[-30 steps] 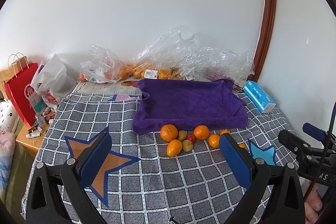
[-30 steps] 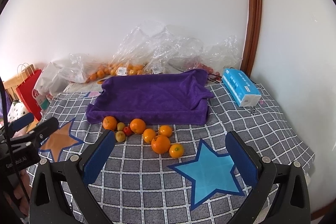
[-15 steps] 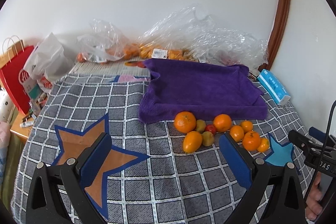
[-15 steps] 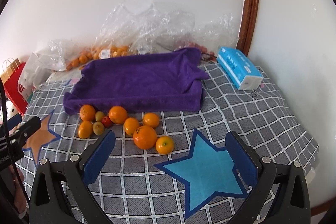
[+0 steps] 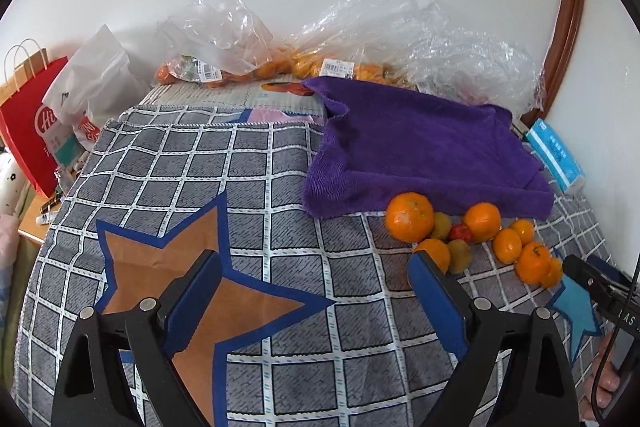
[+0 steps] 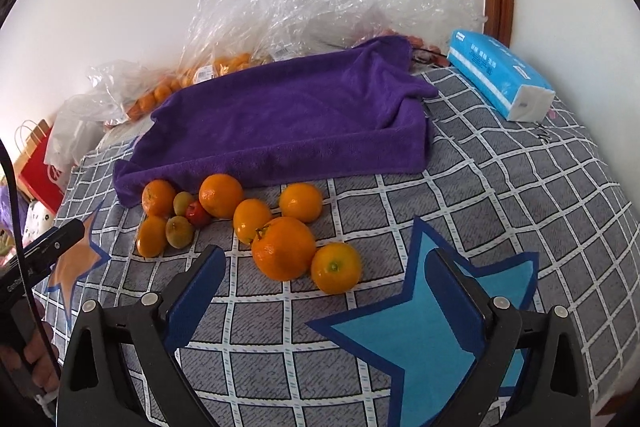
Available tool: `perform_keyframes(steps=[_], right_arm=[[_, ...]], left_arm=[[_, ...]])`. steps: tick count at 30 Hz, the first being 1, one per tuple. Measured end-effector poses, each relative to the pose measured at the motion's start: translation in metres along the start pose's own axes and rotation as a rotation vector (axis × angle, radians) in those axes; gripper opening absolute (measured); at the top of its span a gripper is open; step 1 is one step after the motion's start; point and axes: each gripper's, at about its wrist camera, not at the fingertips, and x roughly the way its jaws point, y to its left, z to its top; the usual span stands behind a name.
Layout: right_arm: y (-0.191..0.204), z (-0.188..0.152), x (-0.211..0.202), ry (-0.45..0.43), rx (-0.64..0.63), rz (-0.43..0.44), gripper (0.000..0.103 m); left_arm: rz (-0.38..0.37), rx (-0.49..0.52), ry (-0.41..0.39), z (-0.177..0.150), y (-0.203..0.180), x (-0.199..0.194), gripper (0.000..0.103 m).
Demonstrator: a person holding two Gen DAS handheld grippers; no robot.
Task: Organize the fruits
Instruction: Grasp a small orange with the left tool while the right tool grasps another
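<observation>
I am looking out over a checked cloth (image 5: 260, 187), left to right. My left gripper (image 5: 316, 291) is hanging over the orange star (image 5: 180, 267) with its fingers spread wide and nothing between them. The fruit cluster (image 5: 472, 235) is lying ahead and to the right of those fingers, just in front of the near edge of the purple towel (image 5: 420, 147); the right finger's pad (image 5: 436, 299) is overlapping the nearest orange in this view, though I cannot tell whether they are touching.

My right gripper (image 6: 324, 291) is also standing wide and empty, over the blue star (image 6: 432, 323). From here the cluster is running in a loose line from upper left to lower right, and its near end, a big stemmed orange (image 6: 284, 247) touching a smaller one (image 6: 336, 267), is sitting straight ahead between the open fingers. I am judging the right hand the better placed for the first pick.

The fruits are looking round and glossy: mostly oranges of mixed sizes, two small greenish ones (image 6: 180, 231) and a single small red one (image 6: 197, 214) wedged among them. The towel is lying bare.
</observation>
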Motion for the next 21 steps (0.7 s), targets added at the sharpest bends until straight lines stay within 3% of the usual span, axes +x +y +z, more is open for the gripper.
perform_keyframes(steps=[3, 6, 11, 15, 18, 21], right_arm=[[0.003, -0.004, 0.007, 0.011, -0.022, -0.020, 0.083], [0.004, -0.009, 0.018, 0.057, -0.020, 0.015, 0.072], [0.007, -0.013, 0.029, 0.064, -0.044, 0.026, 0.063], [0.003, -0.016, 0.027, 0.046, -0.078, 0.033, 0.055], [-0.003, -0.018, 0.025, 0.037, -0.084, 0.038, 0.046], [-0.009, -0.018, 0.028, 0.044, -0.092, 0.041, 0.039]], left_arm=[[0.007, 0.004, 0.007, -0.004, 0.004, 0.007, 0.093], [-0.026, -0.006, 0.028, -0.006, 0.008, 0.011, 0.093], [-0.042, 0.008, 0.034, -0.009, 0.004, 0.013, 0.091], [-0.116, 0.006, 0.053, -0.011, -0.004, 0.019, 0.090], [-0.147, 0.022, 0.072, -0.012, -0.016, 0.025, 0.082], [-0.175, 0.049, 0.089, -0.012, -0.034, 0.029, 0.079]])
